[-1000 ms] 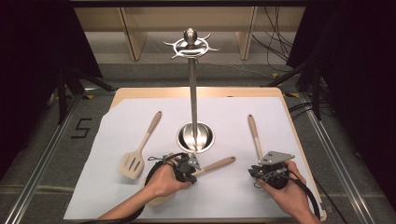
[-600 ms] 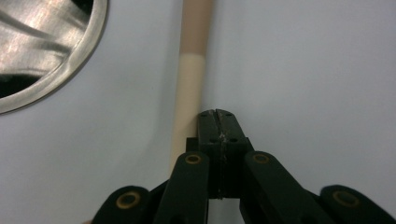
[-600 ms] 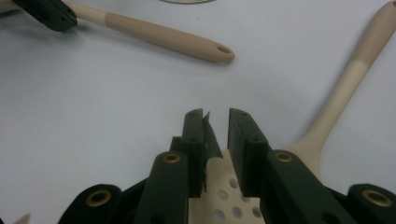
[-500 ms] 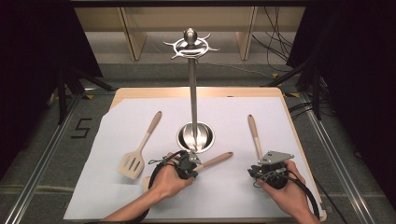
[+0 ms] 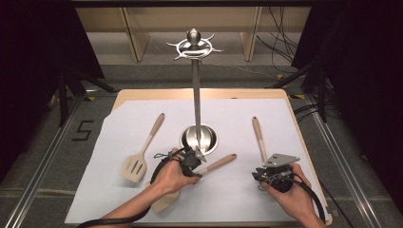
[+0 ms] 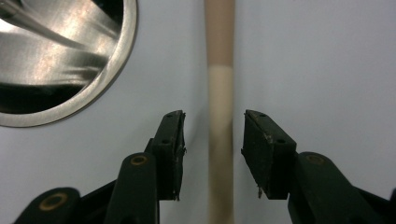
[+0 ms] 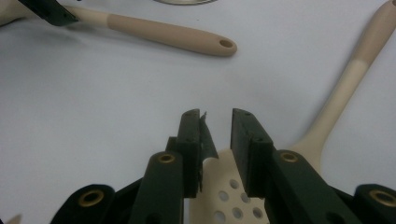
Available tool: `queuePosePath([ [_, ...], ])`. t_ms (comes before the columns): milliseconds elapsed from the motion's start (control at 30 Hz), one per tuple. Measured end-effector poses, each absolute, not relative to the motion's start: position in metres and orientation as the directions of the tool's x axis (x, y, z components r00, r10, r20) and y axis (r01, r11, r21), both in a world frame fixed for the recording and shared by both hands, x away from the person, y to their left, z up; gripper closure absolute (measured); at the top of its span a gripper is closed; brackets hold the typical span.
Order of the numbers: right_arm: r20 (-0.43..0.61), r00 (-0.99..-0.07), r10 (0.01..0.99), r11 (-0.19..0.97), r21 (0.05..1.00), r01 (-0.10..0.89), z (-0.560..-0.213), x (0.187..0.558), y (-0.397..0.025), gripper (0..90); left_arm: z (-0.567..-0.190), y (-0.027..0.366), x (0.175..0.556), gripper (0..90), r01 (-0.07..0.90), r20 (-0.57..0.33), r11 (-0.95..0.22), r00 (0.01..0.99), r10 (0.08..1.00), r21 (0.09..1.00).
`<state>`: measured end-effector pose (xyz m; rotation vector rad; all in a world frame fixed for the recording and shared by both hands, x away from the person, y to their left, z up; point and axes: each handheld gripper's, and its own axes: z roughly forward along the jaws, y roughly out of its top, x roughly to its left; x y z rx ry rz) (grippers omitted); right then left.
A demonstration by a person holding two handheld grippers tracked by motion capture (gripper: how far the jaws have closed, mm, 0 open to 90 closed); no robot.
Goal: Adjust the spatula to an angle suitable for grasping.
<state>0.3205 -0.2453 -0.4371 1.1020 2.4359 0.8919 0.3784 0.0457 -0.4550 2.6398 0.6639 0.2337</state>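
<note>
Left gripper (image 6: 212,154) open astride spoon handle (image 6: 219,140)

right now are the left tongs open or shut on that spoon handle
Open. In the left gripper view the left tongs straddle the spoon handle, with pale paper showing between each jaw and the handle, so nothing is clamped yet.

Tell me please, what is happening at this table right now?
A person works with a gripper in each hand over a white sheet with three kitchen utensils and a metal stand. The left gripper is open, its jaws on either side of a utensil handle beside the stand's round base, not yet closed on it. The right gripper hovers, jaws slightly apart, over the head of a perforated spoon. A slotted spatula lies untouched at the left.
</note>
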Motion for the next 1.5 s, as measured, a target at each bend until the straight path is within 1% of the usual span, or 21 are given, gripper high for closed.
queuePosePath([
  [33,-0.032,-0.650,0.759,0.506,0.657,0.559,-0.437,0.321,-0.245,73.9,-0.456,0.042,0.380,57.9,0.412,0.069,-0.820,0.878,0.474,0.397],
  [100,-0.031,-0.650,0.759,0.506,0.656,0.560,-0.437,0.321,-0.245,73.8,-0.458,0.040,0.382,58.5,0.411,0.071,-0.826,0.879,0.471,0.385],
  [167,-0.030,-0.650,0.760,0.505,0.657,0.560,-0.437,0.320,-0.246,73.4,-0.459,0.037,0.384,60.5,0.393,0.078,-0.852,0.893,0.444,0.346],
  [200,-0.030,-0.650,0.760,0.505,0.657,0.560,-0.437,0.320,-0.246,73.4,-0.459,0.037,0.384,60.9,0.393,0.078,-0.852,0.893,0.444,0.346],
  [300,-0.029,-0.650,0.760,0.504,0.657,0.560,-0.438,0.320,-0.246,73.2,-0.458,0.036,0.387,61.8,0.386,0.063,-0.873,0.904,0.422,0.299],
  [467,-0.019,-0.646,0.763,0.499,0.652,0.571,-0.438,0.320,-0.245,72.9,-0.459,0.035,0.391,64.0,0.428,0.017,-0.861,0.893,0.449,0.274],
  [667,-0.025,-0.653,0.757,0.512,0.644,0.569,-0.439,0.321,-0.245,72.5,-0.458,0.029,0.393,73.0,0.444,-0.006,-0.867,0.890,0.455,0.225],
  [767,-0.032,-0.654,0.756,0.514,0.647,0.563,-0.439,0.321,-0.246,72.5,-0.457,0.030,0.394,77.3,0.457,-0.008,-0.861,0.884,0.467,0.222],
  [900,-0.033,-0.655,0.754,0.512,0.655,0.556,-0.439,0.322,-0.246,72.5,-0.458,0.034,0.393,77.7,0.477,-0.021,-0.843,0.873,0.487,0.248],
  [933,-0.017,-0.649,0.761,0.502,0.649,0.572,-0.438,0.321,-0.246,72.5,-0.457,0.036,0.393,77.8,0.482,-0.023,-0.839,0.870,0.493,0.253],
  [1033,-0.018,-0.648,0.762,0.500,0.651,0.570,-0.438,0.321,-0.246,72.5,-0.455,0.043,0.392,77.8,0.506,-0.041,-0.806,0.853,0.520,0.305],
  [1067,-0.018,-0.648,0.762,0.500,0.651,0.570,-0.438,0.321,-0.246,72.5,-0.455,0.043,0.392,77.9,0.506,-0.041,-0.806,0.853,0.520,0.305],
  [1100,-0.015,-0.645,0.764,0.496,0.652,0.573,-0.438,0.321,-0.246,72.5,-0.453,0.047,0.391,77.9,0.504,-0.043,-0.798,0.853,0.521,0.330],
  [1133,-0.029,-0.648,0.761,0.505,0.653,0.564,-0.439,0.322,-0.247,72.4,-0.453,0.049,0.387,77.9,0.533,-0.063,-0.758,0.831,0.553,0.376],
  [1167,-0.027,-0.646,0.763,0.502,0.655,0.565,-0.439,0.322,-0.247,72.4,-0.451,0.054,0.384,77.9,0.525,-0.070,-0.739,0.831,0.551,0.422],
  [1200,-0.025,-0.646,0.763,0.500,0.657,0.565,-0.439,0.322,-0.247,72.3,-0.448,0.056,0.382,77.9,0.520,-0.066,-0.733,0.832,0.551,0.438],
  [1267,-0.026,-0.646,0.763,0.501,0.655,0.566,-0.438,0.322,-0.247,72.2,-0.444,0.061,0.376,77.9,0.507,-0.071,-0.701,0.832,0.550,0.501],
  [1300,-0.026,-0.646,0.763,0.501,0.655,0.566,-0.438,0.322,-0.247,72.2,-0.444,0.061,0.376,77.8,0.507,-0.071,-0.701,0.832,0.550,0.501],
  [1333,-0.020,-0.637,0.770,0.490,0.658,0.571,-0.439,0.321,-0.246,71.9,-0.442,0.062,0.373,77.8,0.508,-0.084,-0.683,0.829,0.552,0.524],
  [1467,-0.034,-0.639,0.769,0.495,0.664,0.560,-0.437,0.322,-0.247,71.2,-0.430,0.072,0.365,77.8,0.472,-0.066,-0.665,0.840,0.538,0.579],
  [1500,-0.034,-0.638,0.769,0.494,0.665,0.560,-0.437,0.322,-0.247,71.2,-0.429,0.072,0.362,77.8,0.485,-0.074,-0.635,0.825,0.560,0.602],
])
